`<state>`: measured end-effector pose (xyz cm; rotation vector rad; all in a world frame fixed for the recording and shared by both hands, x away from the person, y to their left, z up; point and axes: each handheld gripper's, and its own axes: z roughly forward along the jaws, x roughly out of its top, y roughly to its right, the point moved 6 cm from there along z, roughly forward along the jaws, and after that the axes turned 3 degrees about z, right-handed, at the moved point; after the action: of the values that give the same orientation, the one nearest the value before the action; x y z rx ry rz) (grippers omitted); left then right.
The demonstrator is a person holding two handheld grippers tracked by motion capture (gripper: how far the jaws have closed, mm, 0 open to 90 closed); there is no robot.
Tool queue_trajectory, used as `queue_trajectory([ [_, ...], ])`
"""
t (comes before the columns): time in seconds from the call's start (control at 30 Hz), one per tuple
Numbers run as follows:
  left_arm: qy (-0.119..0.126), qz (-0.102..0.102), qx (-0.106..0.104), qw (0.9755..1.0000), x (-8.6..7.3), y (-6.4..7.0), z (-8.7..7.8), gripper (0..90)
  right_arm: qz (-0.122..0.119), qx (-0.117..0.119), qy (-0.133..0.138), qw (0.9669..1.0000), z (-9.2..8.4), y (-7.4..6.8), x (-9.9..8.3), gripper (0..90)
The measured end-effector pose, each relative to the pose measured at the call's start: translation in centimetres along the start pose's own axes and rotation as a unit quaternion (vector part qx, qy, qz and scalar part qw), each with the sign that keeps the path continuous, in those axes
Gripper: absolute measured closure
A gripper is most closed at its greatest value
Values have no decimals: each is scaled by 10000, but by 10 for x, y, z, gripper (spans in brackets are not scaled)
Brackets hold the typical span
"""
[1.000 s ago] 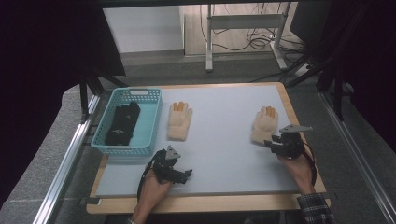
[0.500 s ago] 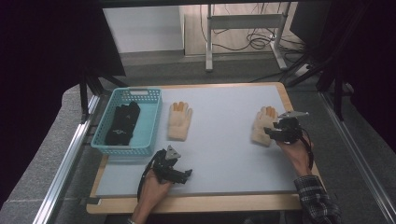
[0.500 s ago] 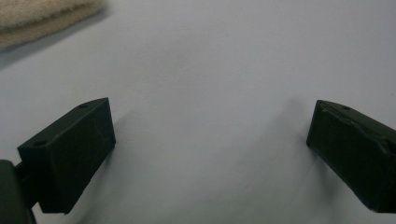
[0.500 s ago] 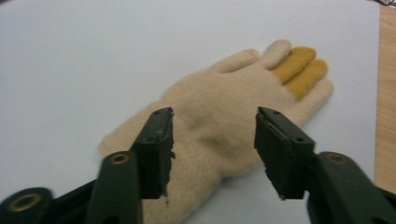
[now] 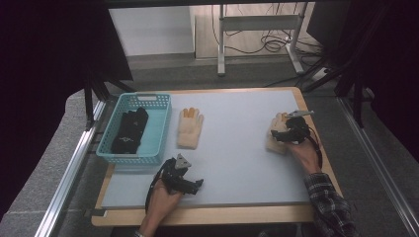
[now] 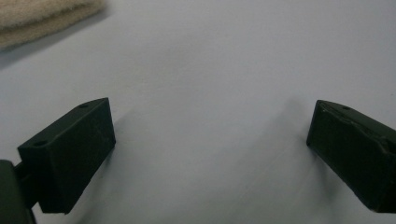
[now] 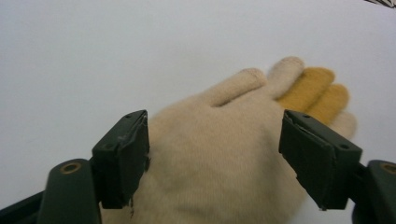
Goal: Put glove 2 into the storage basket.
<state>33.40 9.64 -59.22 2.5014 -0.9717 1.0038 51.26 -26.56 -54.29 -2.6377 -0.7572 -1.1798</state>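
In the high view the right gripper (image 5: pixel 285 134) covers the near part of the right glove (image 5: pixel 274 132), so only that glove's fingers and left edge show there, and its cuff is cut off at the bottom of the right gripper view. In that close view the cream glove (image 7: pixel 219 154) lies flat on the white table (image 5: pixel 247 148) with its fingers pointing away, two of them tipped in orange; how much of the palm sits under the gripper body cannot be made out. The right gripper (image 7: pixel 212 154) has just been opening its jaws; they now stand wide, one on each side of the glove's palm, with the glove between them and the pads not pressing on it. Whether the jaw tips touch the fabric is hard to tell. The left gripper (image 5: pixel 190 183) rests near the near edge of the table, left of centre, its jaws spread wide over bare table and holding nothing. A second glove (image 5: pixel 190 127) lies far of it, just right of the blue basket (image 5: pixel 148 98); only a corner of it shows in the left gripper view (image 6: pixel 42 16). Dark gloves (image 5: pixel 129 131) lie in the basket, their shapes hard to tell apart.
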Motion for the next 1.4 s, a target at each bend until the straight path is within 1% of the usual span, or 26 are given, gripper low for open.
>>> queue_trajectory([
  [0.07,0,-1,-2,10000,0,0,0,12,-43,-39,-55,10000,7,0,0,218],
  [0.17,0,1,-2,10000,0,0,0,12,-165,-172,-199,9995,19,1,-4,209],
  [0.2,0,1,-2,10000,0,0,0,12,-165,-172,-199,9995,19,1,-4,209],
  [0.27,0,0,-2,10000,0,0,0,12,-38,-204,-194,9996,20,2,-5,280],
  [0.37,-1,2,-1,10000,0,0,0,12,-66,-291,-278,9992,16,3,-5,458],
  [0.47,0,0,-2,10000,0,0,0,12,-135,-356,-343,9987,12,3,-6,571],
  [0.57,-1,0,-3,10000,0,0,0,12,-143,-340,-316,9988,9,3,-5,617],
  [0.6,-1,0,-3,10000,0,0,0,12,-143,-340,-316,9988,9,3,-5,617],
  [0.7,-1,-2,-3,10000,0,0,0,12,-200,-304,-141,9992,0,2,0,757],
  [0.73,-1,-2,-3,10000,0,0,0,12,-200,-304,-141,9992,0,2,0,757],
  [0.77,-2,-2,-1,10000,0,0,0,12,-233,-285,-60,9993,-7,-1,4,788],
  [0.83,-1,-2,-1,10000,0,0,0,12,-273,-265,-28,9993,-10,-3,6,791],
  [0.87,-2,-1,-1,10000,0,0,0,12,-323,-261,27,9991,-17,-9,10,796],
  [0.97,-4,-3,-2,10000,0,0,0,12,-284,-76,202,9994,-29,-21,18,796],
  [1.0,-4,-3,-2,10000,0,0,0,12,-284,-76,202,9994,-29,-21,18,796],
  [1.03,-7,1,-2,10000,0,0,0,12,-264,67,302,9992,-37,-31,22,794],
  [1.07,-7,1,-2,10000,0,0,0,12,-264,67,302,9992,-37,-31,22,794],
  [1.1,-9,2,-1,10000,0,0,0,12,-291,305,407,9983,-48,-48,25,791],
  [1.13,-9,2,-1,10000,0,0,0,12,-291,305,407,9983,-48,-48,25,791],
  [1.17,-9,2,-3,10000,0,0,0,12,-342,502,464,9971,-55,-65,26,788],
  [1.23,-8,2,-2,10000,0,0,0,12,-431,682,493,9955,-61,-84,24,784],
  [1.27,-7,4,-1,10000,0,0,0,12,-496,798,488,9944,-64,-97,22,782],
  [1.3,-7,5,0,10000,0,0,0,12,-544,878,493,9934,-65,-107,19,781],
  [1.33,-7,5,0,10000,0,0,0,12,-544,878,493,9934,-65,-107,19,781],
  [1.37,0,-3,1,10000,0,0,0,12,-660,997,446,9918,-66,-125,13,777],
  [1.4,0,-3,1,10000,0,0,0,12,-660,997,446,9918,-66,-125,13,777],
])
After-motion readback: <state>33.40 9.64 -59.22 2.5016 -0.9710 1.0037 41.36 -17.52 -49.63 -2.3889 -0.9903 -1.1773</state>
